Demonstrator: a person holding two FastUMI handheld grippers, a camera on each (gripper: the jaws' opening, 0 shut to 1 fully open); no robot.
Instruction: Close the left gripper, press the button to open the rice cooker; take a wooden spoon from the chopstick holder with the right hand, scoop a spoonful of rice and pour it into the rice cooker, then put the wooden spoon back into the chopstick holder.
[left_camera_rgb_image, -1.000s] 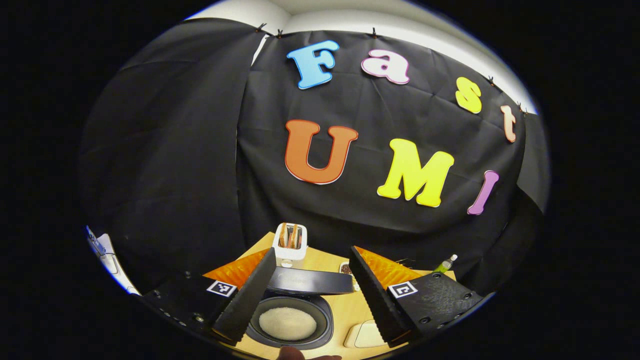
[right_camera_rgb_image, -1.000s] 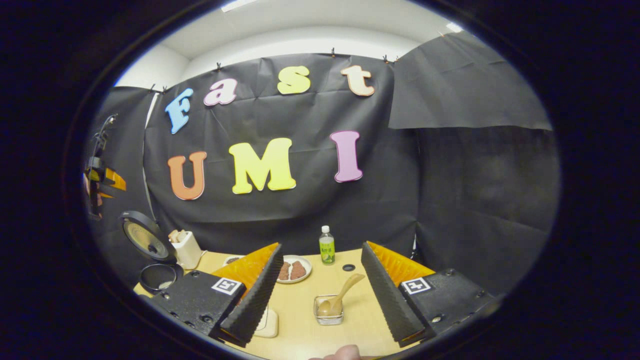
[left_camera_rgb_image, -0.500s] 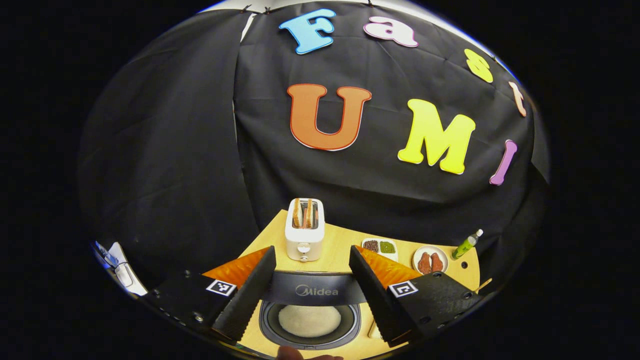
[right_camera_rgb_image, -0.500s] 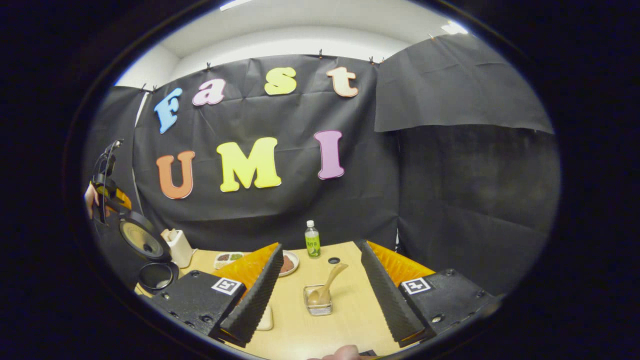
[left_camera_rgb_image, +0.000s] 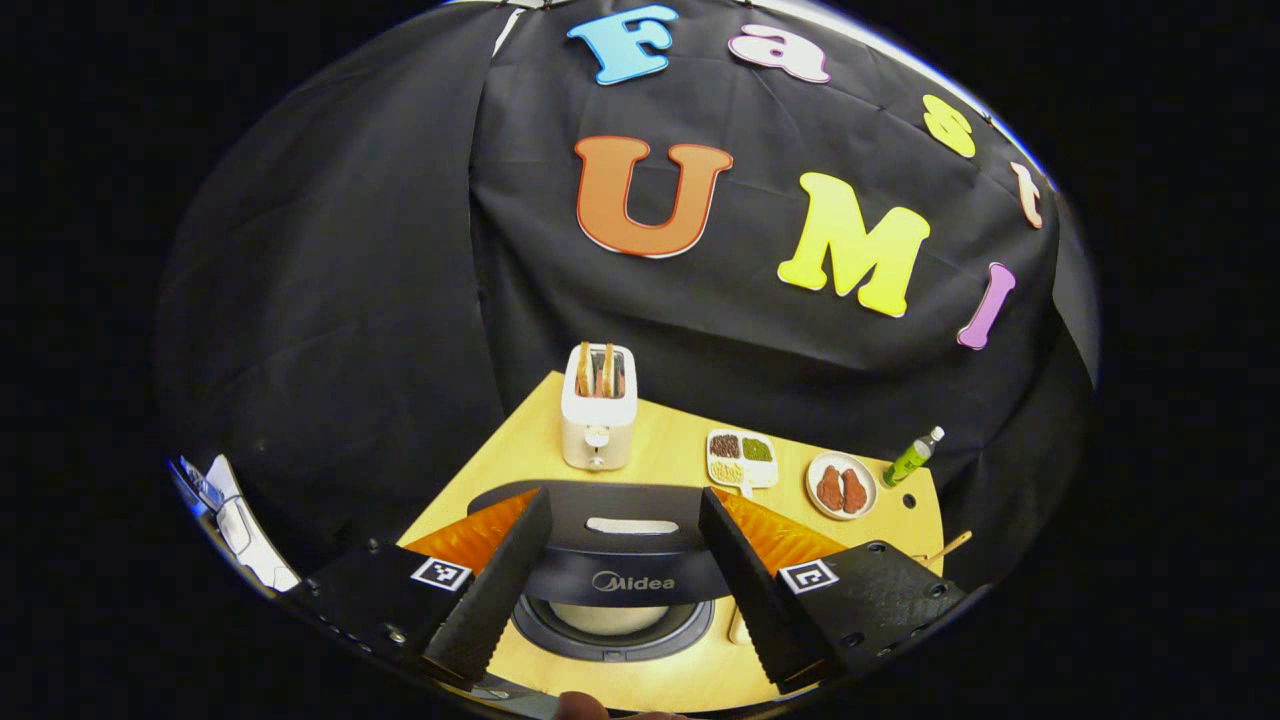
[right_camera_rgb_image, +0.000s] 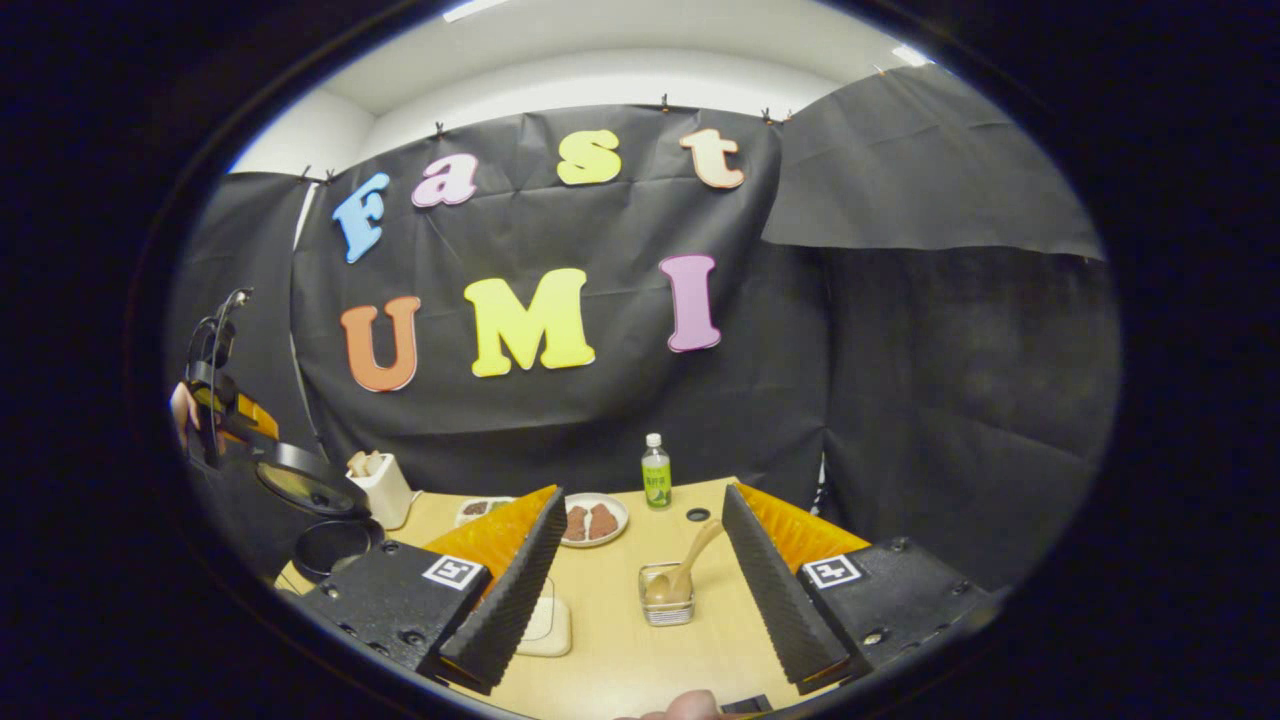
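The black rice cooker (left_camera_rgb_image: 612, 640) stands right below my left gripper (left_camera_rgb_image: 622, 497), which is open with its fingers to either side of the half-lowered lid (left_camera_rgb_image: 620, 550). White rice (left_camera_rgb_image: 608, 618) shows in the pot under the lid. In the right gripper view the cooker (right_camera_rgb_image: 335, 545) is at the far left, its lid (right_camera_rgb_image: 300, 478) tilted over the pot, with the left gripper (right_camera_rgb_image: 215, 410) and a hand above it. My right gripper (right_camera_rgb_image: 643, 492) is open above the table. The wooden spoon (right_camera_rgb_image: 690, 565) leans in the small clear chopstick holder (right_camera_rgb_image: 667, 607) between its fingers, farther off.
A white toaster (left_camera_rgb_image: 598, 408) with bread stands behind the cooker. A divided dish (left_camera_rgb_image: 741, 457), a plate with two brown pieces (left_camera_rgb_image: 841, 487) and a green bottle (left_camera_rgb_image: 912, 457) line the back of the wooden table (right_camera_rgb_image: 620, 660). A cream shallow box (right_camera_rgb_image: 548, 628) lies near the right gripper's left finger.
The cooker's lid has swung down from upright to about halfway over the pot. The left gripper has tipped downward over it. The right gripper has hardly moved; the spoon stays in its holder.
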